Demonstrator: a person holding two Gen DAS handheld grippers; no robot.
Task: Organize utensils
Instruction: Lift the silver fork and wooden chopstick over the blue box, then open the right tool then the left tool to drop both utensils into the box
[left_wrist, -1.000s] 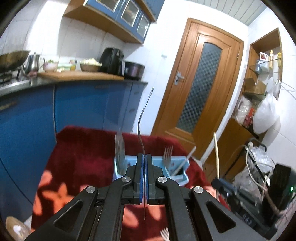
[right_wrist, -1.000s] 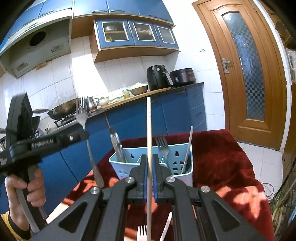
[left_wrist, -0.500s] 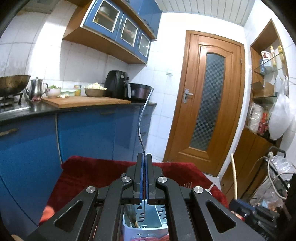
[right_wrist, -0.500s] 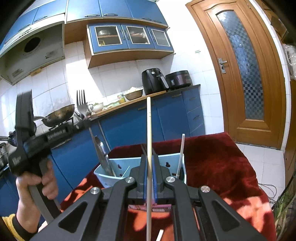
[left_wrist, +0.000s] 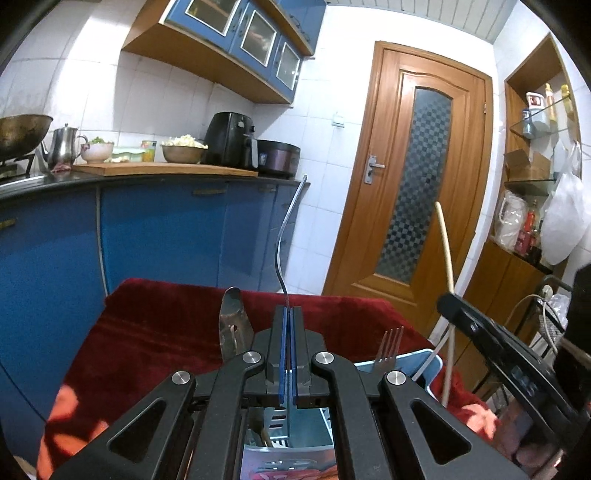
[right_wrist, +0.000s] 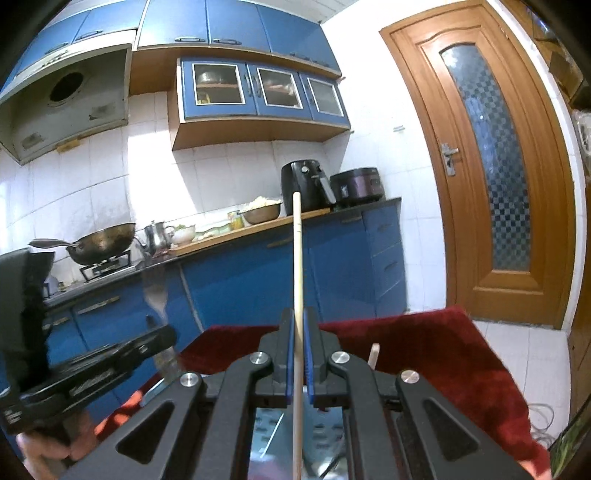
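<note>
Two utensils have been carried over the blue caddy: a fork is pinched in the left hand-held gripper and a chopstick in the right hand-held gripper, so lowering appears next.

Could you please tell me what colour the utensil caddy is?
Light blue; the utensil caddy shows best in the left wrist view.

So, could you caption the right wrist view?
Right gripper holding a wooden chopstick upright above the blue utensil caddy.
</note>
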